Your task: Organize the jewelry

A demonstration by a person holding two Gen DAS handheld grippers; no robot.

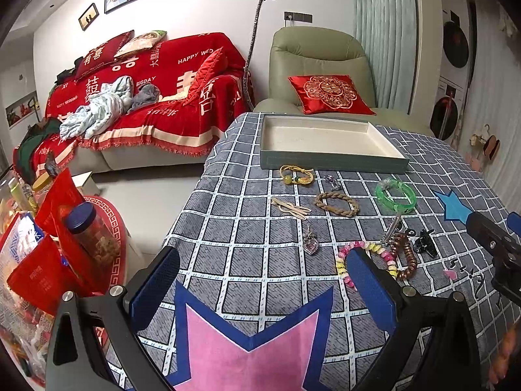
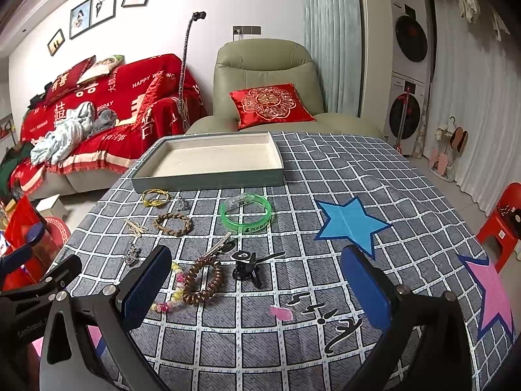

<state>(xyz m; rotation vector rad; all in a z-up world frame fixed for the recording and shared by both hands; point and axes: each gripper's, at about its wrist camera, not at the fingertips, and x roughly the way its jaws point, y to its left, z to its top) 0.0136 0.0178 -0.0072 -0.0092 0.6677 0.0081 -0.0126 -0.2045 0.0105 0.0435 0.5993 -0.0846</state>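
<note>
An empty grey tray with a cream lining (image 1: 332,163) (image 2: 208,181) stands at the far side of the table. In front of it lie a green bangle (image 1: 395,195) (image 2: 246,211), a braided bracelet (image 1: 337,204) (image 2: 172,224), a yellow bead bracelet (image 1: 296,175) (image 2: 155,197), a brown coil band (image 1: 405,257) (image 2: 203,282), a pastel bead bracelet (image 1: 345,260) (image 2: 176,290), a black claw clip (image 1: 425,246) (image 2: 247,268), a heart pendant (image 1: 310,242) and a metal clip (image 2: 216,247). My left gripper (image 1: 260,283) is open and empty above the near table. My right gripper (image 2: 257,290) is open and empty near the coil band.
The table has a grey checked cloth (image 2: 325,169) with star patches. A red-covered sofa (image 1: 146,97) and a green armchair (image 1: 319,65) stand behind. A low table with a jar and red packets (image 1: 65,244) is at left. A red stool (image 2: 501,221) is at right.
</note>
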